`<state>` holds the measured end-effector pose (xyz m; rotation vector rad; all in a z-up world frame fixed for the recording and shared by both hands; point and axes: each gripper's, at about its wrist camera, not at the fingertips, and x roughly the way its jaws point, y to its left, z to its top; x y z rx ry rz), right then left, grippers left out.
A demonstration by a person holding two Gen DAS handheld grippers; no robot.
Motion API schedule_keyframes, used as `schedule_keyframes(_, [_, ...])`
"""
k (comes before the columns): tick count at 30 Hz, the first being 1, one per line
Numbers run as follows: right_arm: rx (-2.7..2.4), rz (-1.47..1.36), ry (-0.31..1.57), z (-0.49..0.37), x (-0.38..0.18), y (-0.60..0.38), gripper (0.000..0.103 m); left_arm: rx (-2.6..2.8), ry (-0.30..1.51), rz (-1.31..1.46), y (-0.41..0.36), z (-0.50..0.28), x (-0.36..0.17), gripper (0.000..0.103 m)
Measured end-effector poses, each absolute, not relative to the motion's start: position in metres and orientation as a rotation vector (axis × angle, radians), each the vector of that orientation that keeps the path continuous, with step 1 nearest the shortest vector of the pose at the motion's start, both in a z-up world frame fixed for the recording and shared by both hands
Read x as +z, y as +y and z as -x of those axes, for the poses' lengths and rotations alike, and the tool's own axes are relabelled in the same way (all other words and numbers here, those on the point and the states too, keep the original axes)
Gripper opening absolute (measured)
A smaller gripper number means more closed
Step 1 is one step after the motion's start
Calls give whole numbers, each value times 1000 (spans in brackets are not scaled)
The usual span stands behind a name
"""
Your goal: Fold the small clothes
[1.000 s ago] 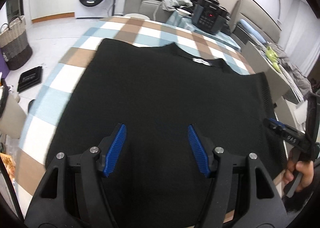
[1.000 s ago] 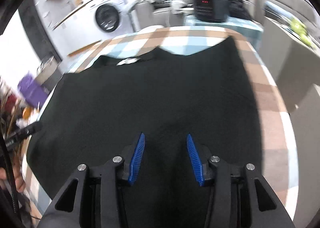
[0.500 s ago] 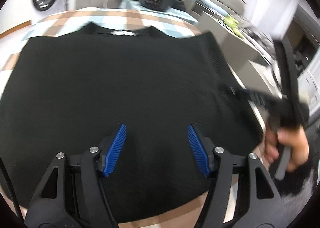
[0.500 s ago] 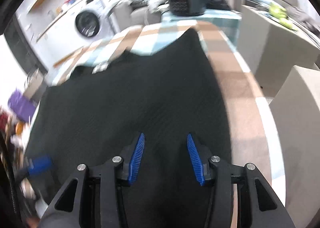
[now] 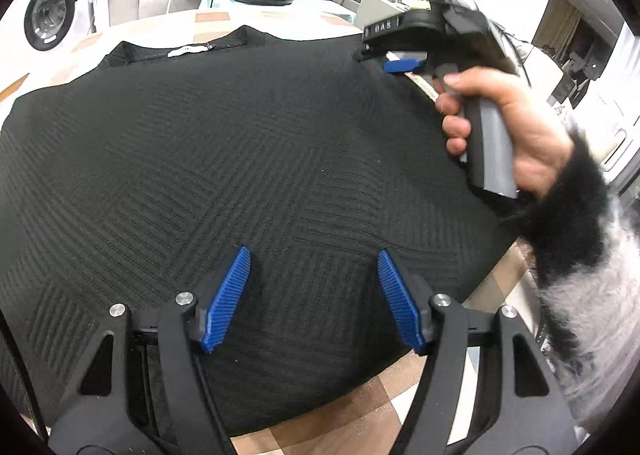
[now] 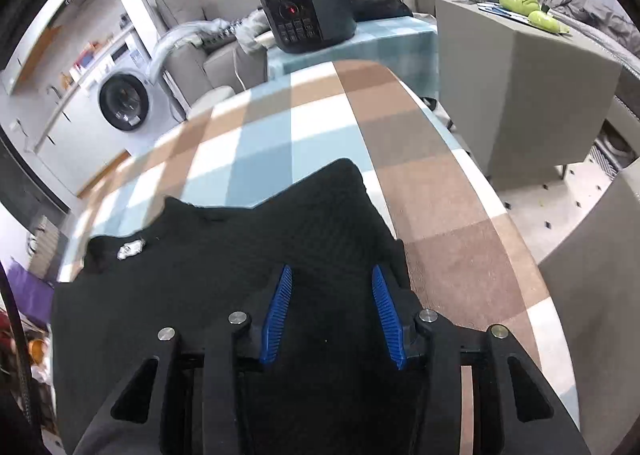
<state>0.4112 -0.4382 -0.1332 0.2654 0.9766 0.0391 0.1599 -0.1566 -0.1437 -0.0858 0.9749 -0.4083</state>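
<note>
1. One left gripper, nearest in its own view: two blue pads spread wide above the cloth, nothing between them.
2. One right gripper, jaws narrower and gripping nothing, over the garment's right edge; one hand holds it.
3. One black sweater lies flat on the table, collar and one white label at the far side.
4. One checked tablecloth in brown, blue and white under it.
5. Farther back: one black cooker and one washing machine.
</note>
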Motion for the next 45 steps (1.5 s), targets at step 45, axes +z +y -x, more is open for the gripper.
schedule_keyframes(45, [288,-419,887,-163,-114,-473,8,137,858,366,60,-74,-117,64])
